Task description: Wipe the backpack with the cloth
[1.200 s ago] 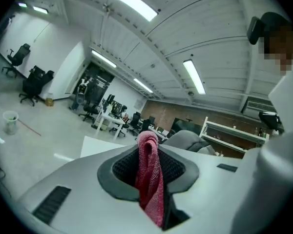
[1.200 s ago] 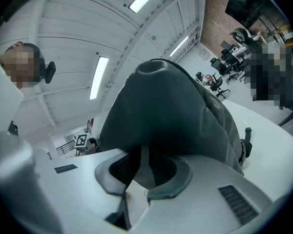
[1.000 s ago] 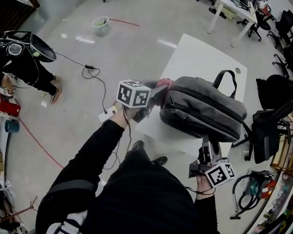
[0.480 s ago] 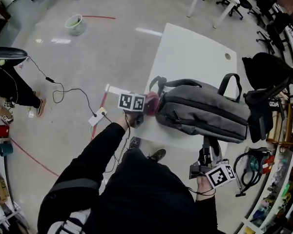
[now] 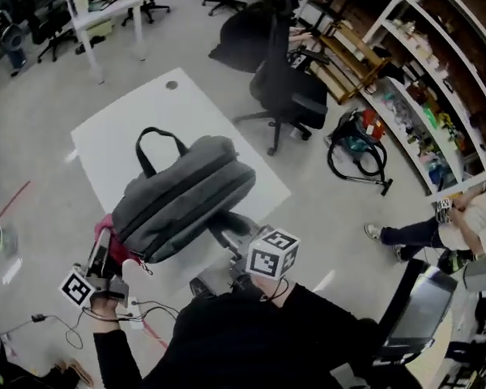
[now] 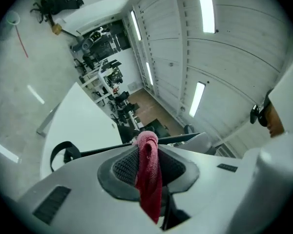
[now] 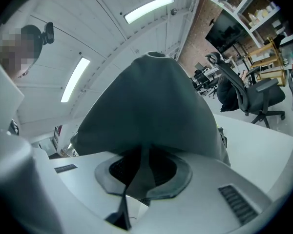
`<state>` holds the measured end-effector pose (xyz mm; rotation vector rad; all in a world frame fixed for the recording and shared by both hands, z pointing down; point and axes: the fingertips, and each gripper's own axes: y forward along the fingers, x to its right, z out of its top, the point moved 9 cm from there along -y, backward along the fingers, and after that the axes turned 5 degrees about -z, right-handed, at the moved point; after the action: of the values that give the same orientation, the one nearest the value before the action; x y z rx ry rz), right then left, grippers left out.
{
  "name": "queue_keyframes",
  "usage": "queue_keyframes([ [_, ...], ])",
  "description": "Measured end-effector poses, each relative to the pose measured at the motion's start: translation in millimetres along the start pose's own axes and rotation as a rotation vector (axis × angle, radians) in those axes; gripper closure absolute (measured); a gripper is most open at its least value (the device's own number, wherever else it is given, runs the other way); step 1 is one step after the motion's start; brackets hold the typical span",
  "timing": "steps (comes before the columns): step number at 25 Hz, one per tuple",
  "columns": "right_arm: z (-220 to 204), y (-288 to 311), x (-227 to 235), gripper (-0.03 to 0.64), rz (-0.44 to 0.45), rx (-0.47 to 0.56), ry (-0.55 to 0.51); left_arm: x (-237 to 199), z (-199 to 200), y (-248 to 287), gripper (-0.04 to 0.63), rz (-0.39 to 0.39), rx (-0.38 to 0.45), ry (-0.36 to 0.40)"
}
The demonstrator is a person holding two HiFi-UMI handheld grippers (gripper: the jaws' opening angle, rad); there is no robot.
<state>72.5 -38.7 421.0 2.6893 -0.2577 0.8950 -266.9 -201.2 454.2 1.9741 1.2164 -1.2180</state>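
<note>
so the left gripper (image 5: 104,248) jaws pinch the red towelling cloth (image 6: 149,174), right gripper (image 7: 141,174) jaws clamp the grey fabric backpack (image 5: 186,197); probably best pressing cloth flat, long strokes

no readable text, brand or no. anywhere – only square b/w marker patterns, no letters, on the cubes of the left gripper (image 5: 104,254) & right gripper (image 5: 229,233). stuff on the shelves (image 5: 411,104) – too small to read.

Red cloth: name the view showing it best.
The left gripper view: the cloth hangs centred, pinched between the jaws of the left gripper. The head view shows only a red edge beside the backpack; the right gripper view shows none.
</note>
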Motion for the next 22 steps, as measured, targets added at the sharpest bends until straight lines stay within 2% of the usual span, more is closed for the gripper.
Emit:
queue_keyframes([
  [1, -3, -2, 11, 0.557, -0.013, 0.022, 0.006, -9, -7, 8, 0.502, -0.001, -0.007, -0.009],
  [2, -6, -5, 21, 0.557, -0.024, 0.040, 0.012, -27, -19, 13, 0.502, 0.047, -0.044, 0.002],
  [5, -17, -14, 36, 0.557, -0.029, 0.061, 0.013, -95, -73, 2, 0.502, 0.297, -0.243, 0.084],
  [6, -22, -15, 36, 0.557, -0.028, 0.061, 0.009, -112, -91, -2, 0.502, 0.346, -0.300, 0.083],
  [8, -28, -17, 34, 0.557, -0.034, 0.071, 0.003, -132, -116, 0, 0.502, 0.378, -0.371, 0.061],
  [10, -30, -20, 35, 0.557, -0.043, 0.092, 0.008, -141, -126, 13, 0.502, 0.372, -0.368, 0.007],
  [13, -30, -26, 40, 0.557, -0.033, 0.092, 0.003, -137, -133, 36, 0.502, 0.349, -0.295, -0.052],
  [15, -30, -31, 41, 0.557, -0.017, 0.063, -0.008, -116, -135, 37, 0.502, 0.332, -0.237, -0.085],
  [18, -32, -23, 44, 0.557, 0.037, 0.037, -0.014, -80, -114, 19, 0.502, 0.254, -0.072, -0.152],
  [19, -33, -17, 47, 0.557, 0.061, 0.035, -0.009, -70, -101, 14, 0.502, 0.201, -0.015, -0.137],
  [20, -34, -12, 53, 0.557, 0.081, 0.036, -0.003, -56, -88, 15, 0.502, 0.116, 0.032, -0.106],
  [22, -33, -16, 72, 0.557, 0.078, 0.061, 0.002, -18, -74, 42, 0.502, -0.090, 0.082, -0.055],
])
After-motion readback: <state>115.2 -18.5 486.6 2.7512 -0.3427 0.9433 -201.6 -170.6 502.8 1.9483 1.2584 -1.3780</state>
